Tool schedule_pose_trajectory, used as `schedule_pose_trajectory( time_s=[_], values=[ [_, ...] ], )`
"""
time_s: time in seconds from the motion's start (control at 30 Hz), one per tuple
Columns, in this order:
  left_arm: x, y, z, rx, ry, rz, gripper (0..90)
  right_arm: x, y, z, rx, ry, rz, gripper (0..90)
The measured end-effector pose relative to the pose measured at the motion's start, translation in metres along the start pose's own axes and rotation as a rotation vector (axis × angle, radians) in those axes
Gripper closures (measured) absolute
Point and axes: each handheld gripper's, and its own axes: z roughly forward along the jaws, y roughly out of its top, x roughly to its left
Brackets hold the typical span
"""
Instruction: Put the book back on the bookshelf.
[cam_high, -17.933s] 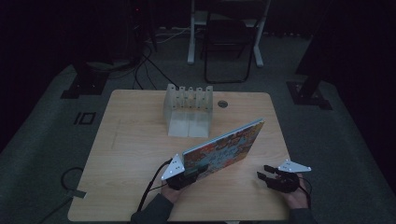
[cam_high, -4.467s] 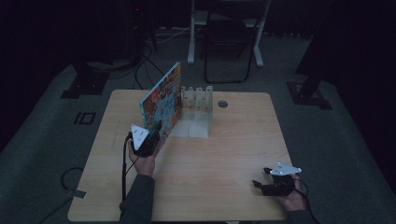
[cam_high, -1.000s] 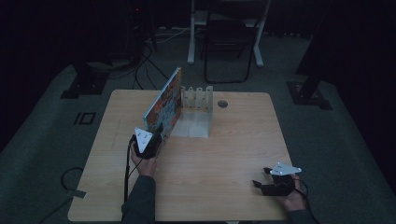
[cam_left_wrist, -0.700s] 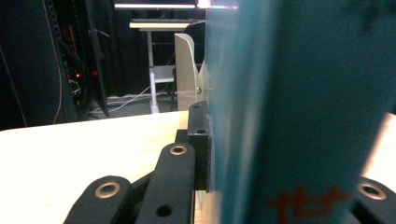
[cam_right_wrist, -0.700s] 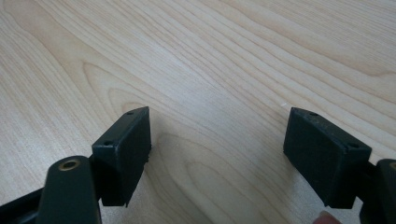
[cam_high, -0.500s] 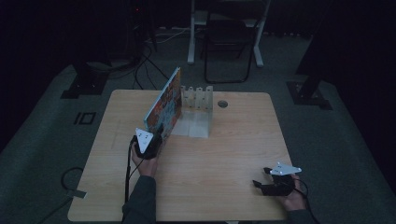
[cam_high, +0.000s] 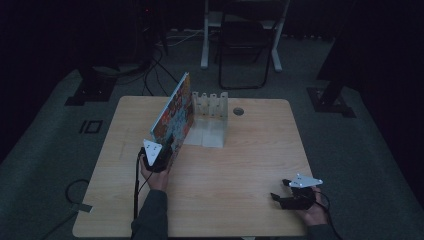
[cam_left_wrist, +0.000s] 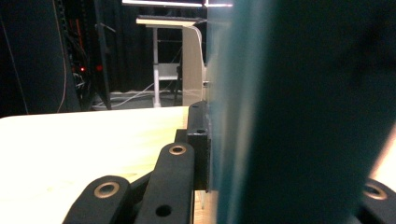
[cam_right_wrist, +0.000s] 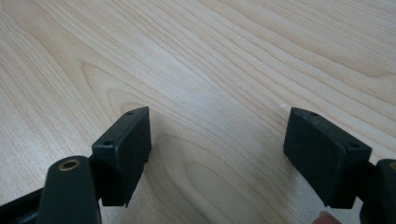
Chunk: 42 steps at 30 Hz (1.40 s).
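The flat book with the bright, busy picture cover (cam_high: 174, 116) is tilted up on its edge at the left end of the white slotted rack (cam_high: 210, 112), and it has hardly moved in the last second, so I think it is almost lined up to slide in. The left claw (cam_high: 159, 156) is still pinched tight on the book's near edge. The right claw (cam_high: 291, 198) stays wide open, holding nothing, low over the pale wooden surface (cam_high: 235, 180) near the person's right corner.

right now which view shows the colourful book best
The high view: the book stands on edge, tilted, beside the white rack, clamped low down by the left gripper, its printed cover visible. The left gripper view has it as a blurred teal slab against the jaw. The right gripper view looks down at bare table.
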Motion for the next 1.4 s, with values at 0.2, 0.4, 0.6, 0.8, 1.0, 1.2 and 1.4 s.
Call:
schedule_pose_trajectory(
  time_s=[0.2,0.4,0.6,0.8,1.0,1.2,1.4],
  values=[
    [-0.001,-0.001,0.000,-0.008,0.016,-0.015,80.5,0.000,0.000,0.000,0.000,0.000,0.000,22.6],
    [0.000,-0.001,-0.001,-0.009,0.021,-0.017,80.5,0.000,0.000,0.000,0.001,0.000,0.000,22.5],
    [0.002,-0.001,-0.001,-0.010,0.018,-0.032,80.4,0.000,0.000,0.000,0.001,-0.001,-0.001,22.5],
    [0.005,-0.001,-0.001,-0.009,0.007,-0.025,80.3,0.000,0.000,0.000,0.001,0.000,-0.001,22.5],
    [0.007,-0.001,-0.001,-0.009,-0.002,-0.034,80.2,0.000,0.000,0.000,0.001,0.000,-0.001,22.5],
    [0.009,-0.001,0.000,-0.008,-0.005,-0.039,79.8,0.000,0.000,0.000,0.001,0.000,-0.001,22.5],
    [0.010,-0.001,0.000,-0.010,0.000,-0.043,76.5,0.000,0.000,0.000,0.001,0.000,-0.002,22.5]
  ],
)
